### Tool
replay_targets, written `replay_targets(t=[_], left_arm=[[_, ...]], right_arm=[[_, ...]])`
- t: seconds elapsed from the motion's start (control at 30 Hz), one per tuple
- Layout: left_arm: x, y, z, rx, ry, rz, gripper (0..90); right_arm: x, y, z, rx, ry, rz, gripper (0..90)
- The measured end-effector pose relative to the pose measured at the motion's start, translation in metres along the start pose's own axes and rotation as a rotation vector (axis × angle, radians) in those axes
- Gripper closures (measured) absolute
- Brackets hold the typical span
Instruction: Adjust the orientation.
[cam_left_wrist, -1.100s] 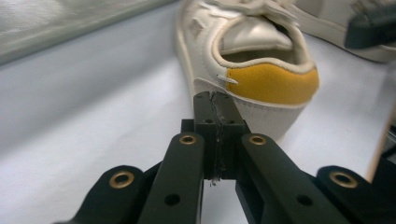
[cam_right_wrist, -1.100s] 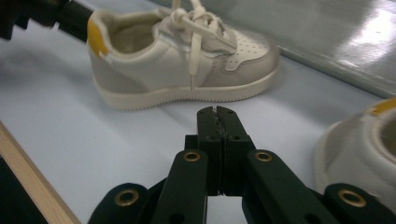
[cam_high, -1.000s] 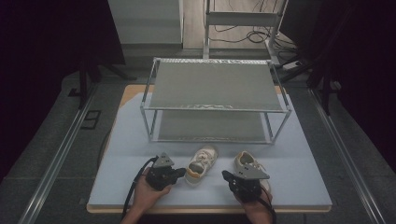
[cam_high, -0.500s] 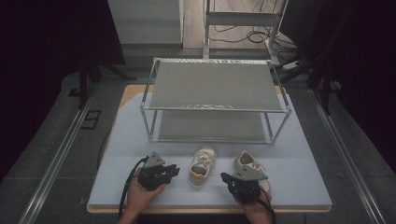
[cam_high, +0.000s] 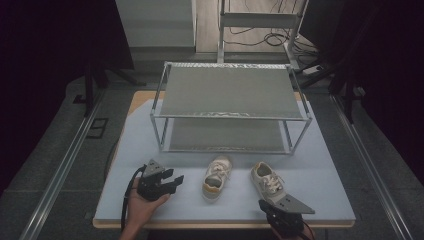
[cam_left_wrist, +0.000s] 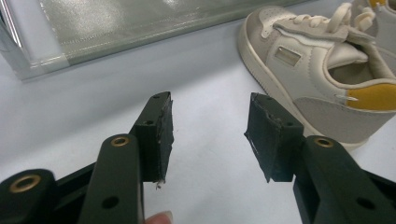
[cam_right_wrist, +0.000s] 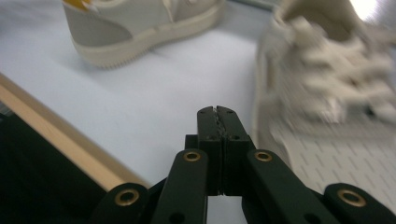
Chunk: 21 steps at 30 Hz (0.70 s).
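1. Left gripper (cam_high: 176, 180): black, matte, boxy jaws spread wide with nothing between them. In the left gripper view the pads (cam_left_wrist: 164, 135) look rough and frayed at their edges, and brass rivets dot the arms. It rests in the left hand (cam_high: 142, 206) near the table's front edge.
2. Right gripper (cam_high: 265, 205): jaws pressed flat together, holding nothing, with a grey three-cornered plate on top. It sits at the front edge, just beside the right shoe's heel.
3. Left shoe (cam_high: 217, 176): a small cream low-top with grey panels, a mustard heel patch, a smooth rubber sole and a strap. It lies mid-table, toe toward the rack, just beside the open jaws.
4. Right shoe (cam_high: 267, 181): cream, laced, near its mate but apart. It is blurred in the right gripper view, so its fabric may be mesh; I cannot tell.
5. Rack (cam_high: 230, 92): two tiers of flat grey shelving in a shiny metal tube frame, behind the shoes.
6. Table (cam_high: 150, 130): pale blue matte top, wooden edge.
7. Room: dark, grey floor with rails either side; cables trail behind.
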<state>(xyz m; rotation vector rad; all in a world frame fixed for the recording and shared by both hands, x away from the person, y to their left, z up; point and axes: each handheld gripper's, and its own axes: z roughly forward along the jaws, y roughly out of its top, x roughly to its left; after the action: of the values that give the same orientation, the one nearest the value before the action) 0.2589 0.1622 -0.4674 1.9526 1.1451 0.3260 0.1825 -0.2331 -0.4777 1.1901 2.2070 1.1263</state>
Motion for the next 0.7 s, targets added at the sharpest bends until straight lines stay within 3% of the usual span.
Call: replay_targets(t=[0.13, 0.2, 0.37, 0.7], left_arm=[[0.000, 0.000, 0.002, 0.010, 0.003, 0.003, 50.4], [0.001, 0.000, 0.002, 0.009, 0.004, 0.003, 50.4], [0.004, 0.000, 0.001, 0.010, 0.011, -0.003, 50.4], [0.010, -0.001, -0.003, 0.002, 0.016, -0.019, 50.4]], right_arm=[[-0.013, -0.008, -0.006, 0.005, -0.022, 0.042, 89.6], [-0.020, -0.008, -0.006, 0.011, 0.016, 0.078, 89.7], [-0.023, -0.007, -0.006, 0.017, 0.021, 0.070, 89.8], [-0.039, -0.005, -0.006, 0.031, -0.054, 0.084, 89.8]])
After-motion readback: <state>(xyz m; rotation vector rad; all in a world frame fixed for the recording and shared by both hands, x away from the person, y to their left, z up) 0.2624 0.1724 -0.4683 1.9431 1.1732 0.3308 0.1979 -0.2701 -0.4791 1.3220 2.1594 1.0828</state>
